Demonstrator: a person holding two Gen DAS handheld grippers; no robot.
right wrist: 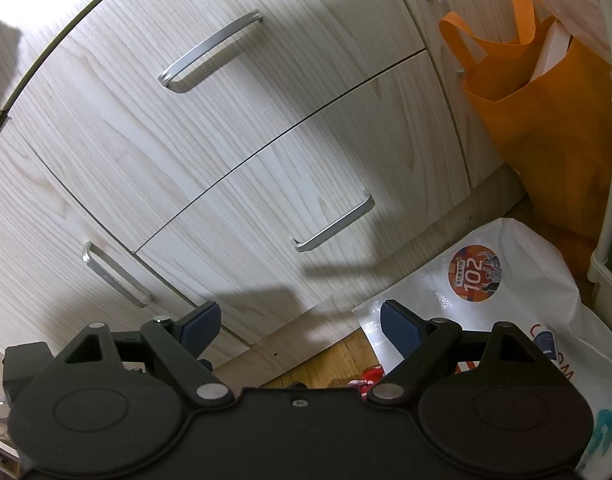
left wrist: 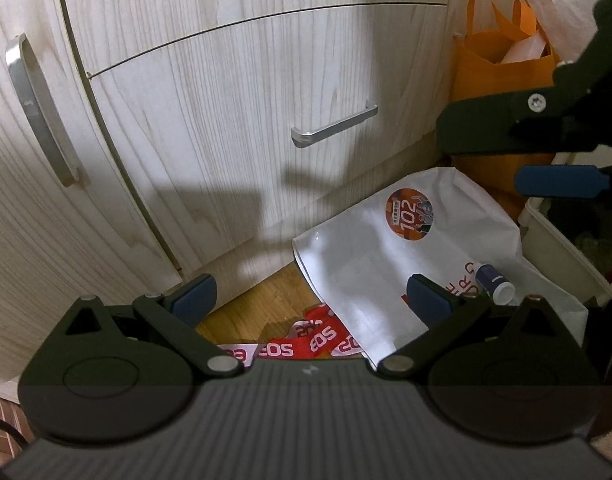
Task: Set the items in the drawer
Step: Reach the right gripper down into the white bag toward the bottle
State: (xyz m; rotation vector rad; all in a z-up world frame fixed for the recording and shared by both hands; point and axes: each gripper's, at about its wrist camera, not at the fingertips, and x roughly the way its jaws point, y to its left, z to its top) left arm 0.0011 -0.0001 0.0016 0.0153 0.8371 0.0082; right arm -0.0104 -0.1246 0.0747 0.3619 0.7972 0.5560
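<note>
A pale wood cabinet has two closed drawers. The lower drawer's silver handle (left wrist: 334, 126) shows in the left wrist view and in the right wrist view (right wrist: 333, 222). The upper drawer's handle (right wrist: 210, 52) shows in the right wrist view. My left gripper (left wrist: 312, 300) is open and empty, low over the floor. My right gripper (right wrist: 300, 326) is open and empty; it also shows at the right of the left wrist view (left wrist: 542, 152). A small blue bottle with a white cap (left wrist: 495, 282) lies on a white plastic bag (left wrist: 386, 248). A red lanyard (left wrist: 306, 340) lies on the floor.
An orange tote bag (right wrist: 546, 120) leans by the cabinet at the right. A white bin (left wrist: 562, 252) stands at the right. A cabinet door with a vertical handle (left wrist: 38, 108) is at the left. The white bag also shows in the right wrist view (right wrist: 506, 300).
</note>
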